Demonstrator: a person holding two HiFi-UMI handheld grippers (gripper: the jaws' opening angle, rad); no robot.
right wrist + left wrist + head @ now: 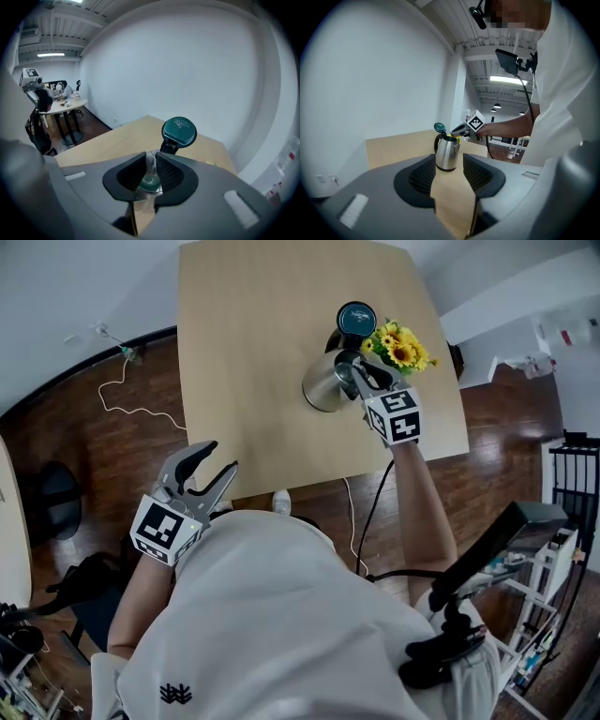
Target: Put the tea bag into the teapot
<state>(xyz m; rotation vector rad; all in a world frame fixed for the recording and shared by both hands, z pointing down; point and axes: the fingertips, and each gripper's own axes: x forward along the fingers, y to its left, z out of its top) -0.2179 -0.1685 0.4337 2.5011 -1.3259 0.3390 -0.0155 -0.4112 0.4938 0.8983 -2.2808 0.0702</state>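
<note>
A steel teapot [328, 385] stands on the wooden table [253, 352] with its teal lid [356, 318] flipped up. My right gripper [361, 371] hovers right over the teapot's open mouth. In the right gripper view the right gripper [151, 161] is shut on a thin pale tea bag [150, 166], which hangs above the teapot's mouth [150, 183], with the lid [178, 131] just beyond. My left gripper [214, 465] is held off the table's near edge, open and empty. In the left gripper view the left gripper [447, 176] frames the distant teapot [446, 154].
A bunch of sunflowers [403, 345] stands right behind the teapot, close to my right gripper. A white cable [131, 409] lies on the wooden floor to the left of the table. A round table with chairs [65, 105] stands farther off in the room.
</note>
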